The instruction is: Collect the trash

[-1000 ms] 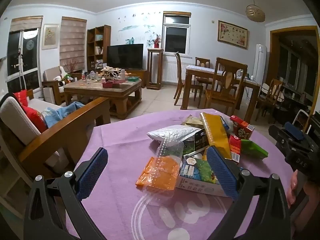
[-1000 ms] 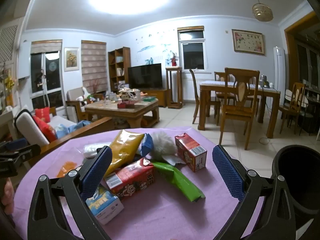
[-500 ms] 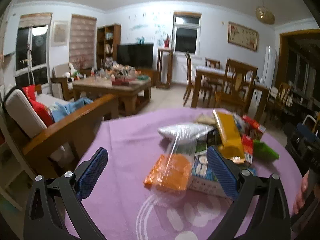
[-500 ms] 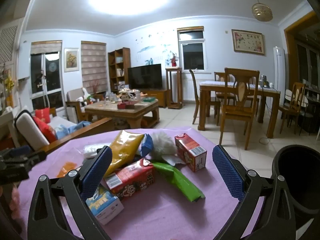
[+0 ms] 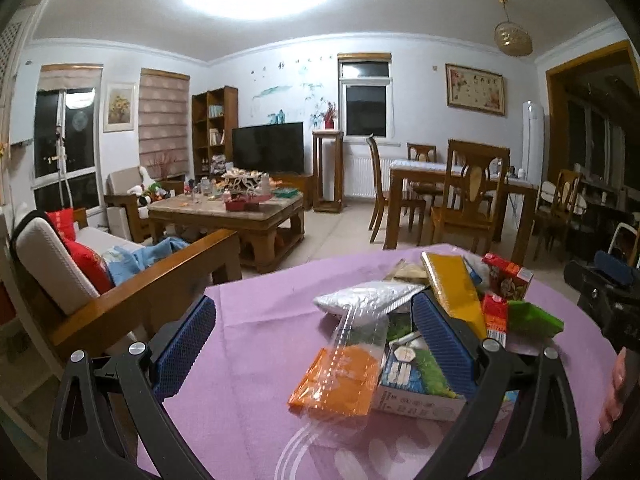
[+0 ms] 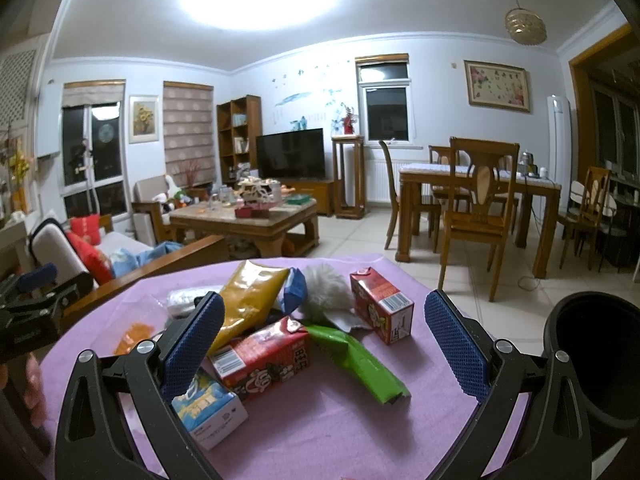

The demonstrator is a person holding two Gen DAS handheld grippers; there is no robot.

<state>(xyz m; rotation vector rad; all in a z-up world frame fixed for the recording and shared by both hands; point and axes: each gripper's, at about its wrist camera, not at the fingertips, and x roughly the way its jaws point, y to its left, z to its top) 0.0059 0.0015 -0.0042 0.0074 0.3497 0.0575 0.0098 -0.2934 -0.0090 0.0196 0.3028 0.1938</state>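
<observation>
A pile of trash lies on the purple tablecloth [image 5: 260, 352]: a clear and orange wrapper [image 5: 336, 376], a silver pouch [image 5: 364, 300], a yellow bag [image 5: 452, 292], a blue and green carton [image 5: 416, 380]. The right wrist view shows the yellow bag [image 6: 248, 304], two red cartons [image 6: 264, 356] [image 6: 380, 304], a green wrapper [image 6: 360, 364], a white fluffy ball [image 6: 324, 292]. My left gripper [image 5: 314, 344] is open above the wrapper. My right gripper [image 6: 324, 344] is open and empty above the pile.
A black bin [image 6: 596, 364] stands at the table's right edge. A wooden sofa arm [image 5: 132, 296] is close on the left. Beyond are a coffee table [image 5: 228, 208], a dining table with chairs [image 6: 476, 196] and a television [image 5: 268, 146].
My left gripper has tilted up and shifted left a little, so more ceiling shows and the pile sits further right. The right gripper has barely moved.
</observation>
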